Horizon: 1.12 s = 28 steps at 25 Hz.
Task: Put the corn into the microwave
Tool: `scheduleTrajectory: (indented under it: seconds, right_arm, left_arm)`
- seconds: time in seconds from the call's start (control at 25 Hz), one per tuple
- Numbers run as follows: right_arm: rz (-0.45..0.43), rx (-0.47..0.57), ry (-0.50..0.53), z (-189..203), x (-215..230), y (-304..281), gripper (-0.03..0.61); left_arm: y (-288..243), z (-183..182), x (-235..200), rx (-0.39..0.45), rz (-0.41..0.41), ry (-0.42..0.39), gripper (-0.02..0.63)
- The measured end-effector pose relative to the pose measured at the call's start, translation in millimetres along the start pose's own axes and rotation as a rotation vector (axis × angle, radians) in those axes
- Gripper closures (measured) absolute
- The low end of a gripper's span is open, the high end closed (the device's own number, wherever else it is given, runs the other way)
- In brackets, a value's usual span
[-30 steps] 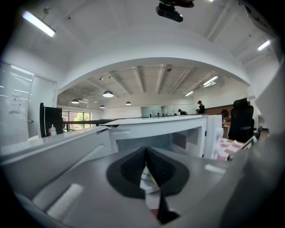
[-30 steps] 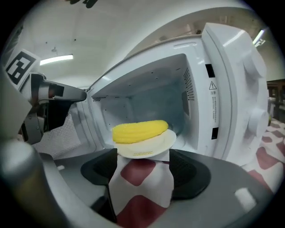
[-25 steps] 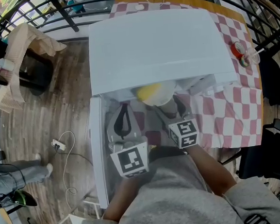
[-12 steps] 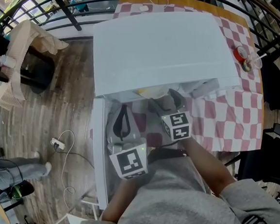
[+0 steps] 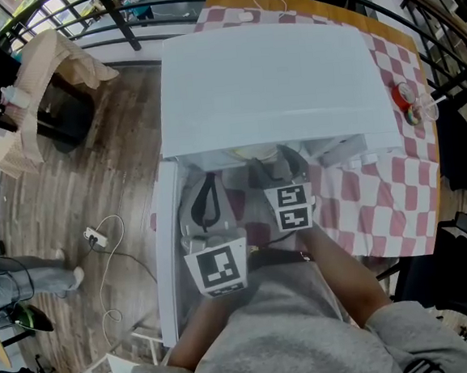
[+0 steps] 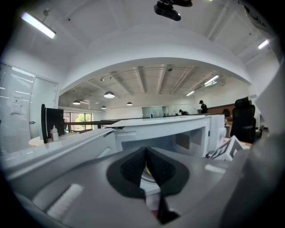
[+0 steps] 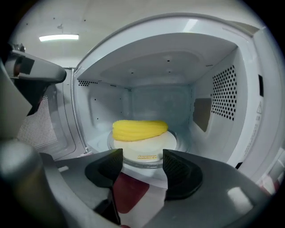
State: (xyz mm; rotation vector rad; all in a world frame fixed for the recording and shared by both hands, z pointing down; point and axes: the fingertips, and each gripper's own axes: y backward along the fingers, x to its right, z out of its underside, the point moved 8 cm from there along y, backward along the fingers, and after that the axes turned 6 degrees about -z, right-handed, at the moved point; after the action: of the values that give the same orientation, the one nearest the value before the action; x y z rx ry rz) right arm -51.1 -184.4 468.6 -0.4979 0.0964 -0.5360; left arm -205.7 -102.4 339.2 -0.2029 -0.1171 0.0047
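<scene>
A yellow corn cob (image 7: 139,129) lies on a white plate (image 7: 149,143) inside the white microwave (image 5: 268,73), on its glass turntable. In the right gripper view my right gripper (image 7: 141,162) sits at the cavity's mouth, a little short of the plate. Its jaws are closing with nothing between them. From above, the right gripper (image 5: 277,168) reaches under the microwave's front edge, which hides the corn. My left gripper (image 5: 206,200) hangs beside the open door (image 5: 168,252). In its own view the left gripper (image 6: 145,164) is shut and holds nothing.
The microwave stands on a red-and-white checked cloth (image 5: 381,201), with tape rolls (image 5: 404,98) at the right edge. The door swings out to the left (image 7: 44,120). On the wooden floor at left are a cloth-draped chair (image 5: 31,102), a cable (image 5: 99,234) and a person's legs (image 5: 23,285).
My right gripper has shifted up the picture and a little left, closer to the microwave's mouth. The corn, seen from above a second ago, is now hidden under the microwave's top. The left gripper stayed put.
</scene>
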Motion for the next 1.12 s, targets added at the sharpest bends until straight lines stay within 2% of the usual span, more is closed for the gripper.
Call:
scheduleTrajectory:
  seconds: [0.28,0.4,0.44,0.52,0.6,0.72,0.84,1.0,1.12]
  right_arm:
    - [-0.014,-0.041,-0.003,-9.6,2.6,-13.8,0.293]
    - [-0.028,-0.025,-0.005,-10.9,4.2,-15.1,0.326]
    - [-0.031,0.0,-0.012,-11.0,5.9,-12.2,0.35]
    - [-0.032,0.078,-0.018,-14.5,11.1,-0.3,0.509]
    - [-0.078,0.159,-0.018,-21.7,15.3,15.5,0.573]
    - [-0.244,0.246,-0.022,-34.8,16.0,36.1,0.578]
    - [-0.344,0.285,0.003,-50.4,14.7,61.3,0.578]
    - [-0.417,0.301,0.002,-62.5,17.9,97.8,0.578]
    - [-0.423,0.303,-0.011,-64.1,27.2,124.7,0.578]
  left_arm:
    - [5.8,-2.1,0.8,-0.006,-0.009,0.007,0.603]
    - [9.6,-1.2,0.4,-0.001,-0.006,0.006,0.603]
    - [10.7,-0.8,0.2,-0.003,-0.003,0.009,0.603]
    - [11.6,0.1,-0.8,-0.003,0.001,0.018,0.603]
    - [12.3,1.7,-1.3,0.0,-0.004,0.025,0.603]
    - [12.4,5.3,-1.8,0.013,-0.019,0.021,0.603]
    - [14.9,2.9,2.0,0.026,-0.015,0.02,0.603]
    - [23.8,-1.6,12.4,0.04,-0.006,0.016,0.603]
    - [34.9,-5.0,22.6,0.053,-0.003,0.009,0.603]
